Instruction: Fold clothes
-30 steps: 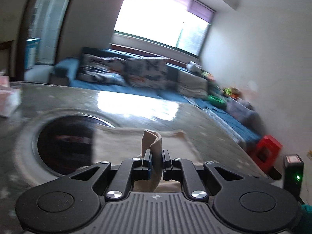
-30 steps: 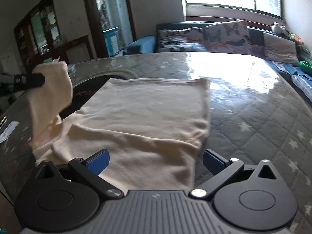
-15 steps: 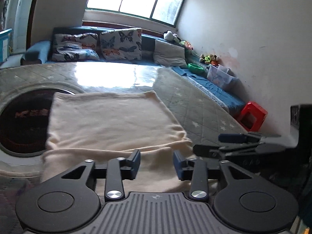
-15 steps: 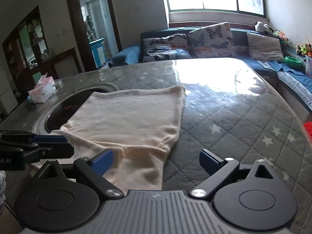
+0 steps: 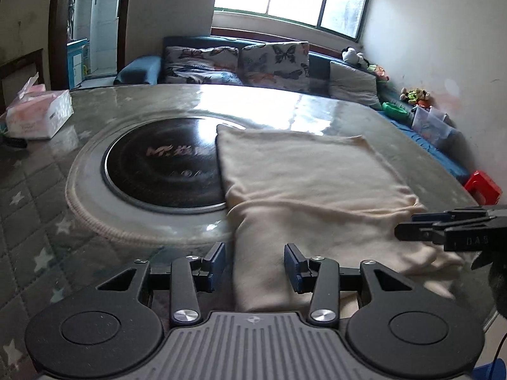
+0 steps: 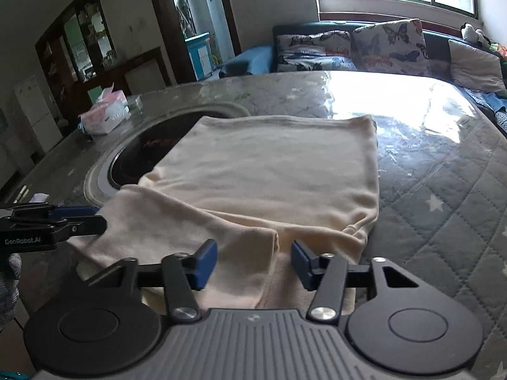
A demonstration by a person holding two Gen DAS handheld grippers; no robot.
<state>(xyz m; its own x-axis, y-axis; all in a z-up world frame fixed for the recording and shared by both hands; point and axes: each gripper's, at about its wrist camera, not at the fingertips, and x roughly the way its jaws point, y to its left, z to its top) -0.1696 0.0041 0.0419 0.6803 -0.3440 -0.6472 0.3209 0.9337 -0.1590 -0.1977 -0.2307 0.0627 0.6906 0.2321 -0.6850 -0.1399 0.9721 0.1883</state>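
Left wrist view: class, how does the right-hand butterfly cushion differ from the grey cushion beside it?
The right-hand butterfly cushion is printed with dark and orange butterflies; the grey cushion is plain. The right-hand butterfly cushion stands taller; the grey cushion sits lower, nearer the white wall. Both lean on the blue sofa.

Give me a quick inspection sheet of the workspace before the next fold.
Surface: quilted star cover, round dark hotplate set in.
Job's things: cream garment lying flat, partly over the hotplate.
Clutter: tissue box.
Grippers: left gripper jaws apart over the garment's near edge; right gripper jaws closing, cloth fold between them.
Cables: nothing seen.
Surroundings: sofa with butterfly cushions, window, red stool.
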